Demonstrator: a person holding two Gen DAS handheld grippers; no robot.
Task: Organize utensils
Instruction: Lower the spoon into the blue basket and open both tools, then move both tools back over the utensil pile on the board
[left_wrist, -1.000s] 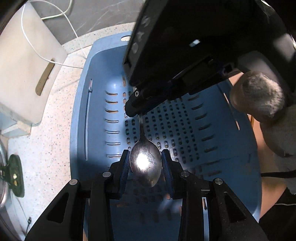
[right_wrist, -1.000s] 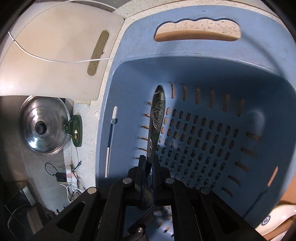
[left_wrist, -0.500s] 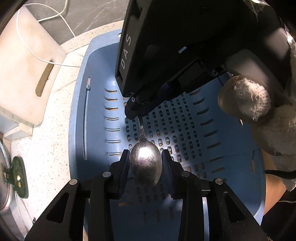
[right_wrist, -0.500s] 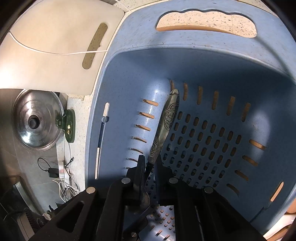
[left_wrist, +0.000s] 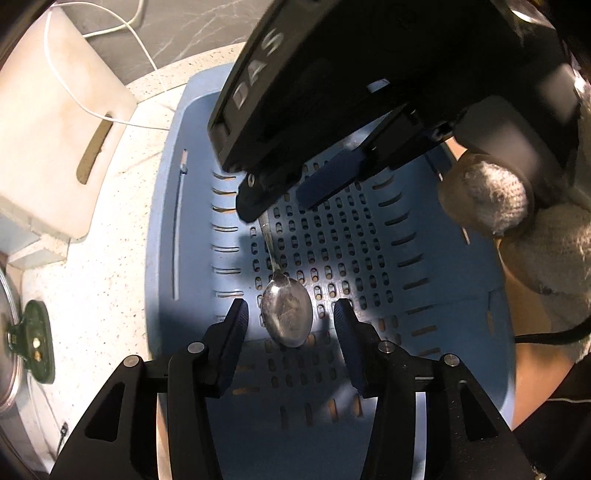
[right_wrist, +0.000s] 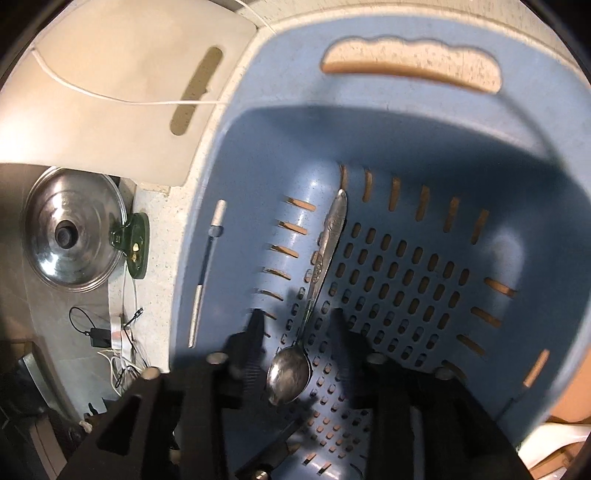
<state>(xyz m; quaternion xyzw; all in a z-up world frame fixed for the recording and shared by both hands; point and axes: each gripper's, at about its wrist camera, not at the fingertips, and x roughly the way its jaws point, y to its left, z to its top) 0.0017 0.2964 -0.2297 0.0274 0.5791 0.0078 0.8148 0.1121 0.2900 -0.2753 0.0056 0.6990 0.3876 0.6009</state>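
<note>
- While both claws' jaws are opening, the polished metal spoon (left_wrist: 287, 317) lies free on the perforated floor of the blue plastic basket (left_wrist: 192, 258).
- Left claw (left_wrist: 288, 321) straddles its oval bowl; right claw (right_wrist: 295, 332) flanks the embossed handle.
- Slotted walls rise at 9 and 3 o'clock.

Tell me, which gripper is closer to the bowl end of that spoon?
Left. The left gripper straddles the spoon bowl, jaws opening, pads off it. The right gripper straddles the thin neck farther up the handle, jaws opening too.
</note>
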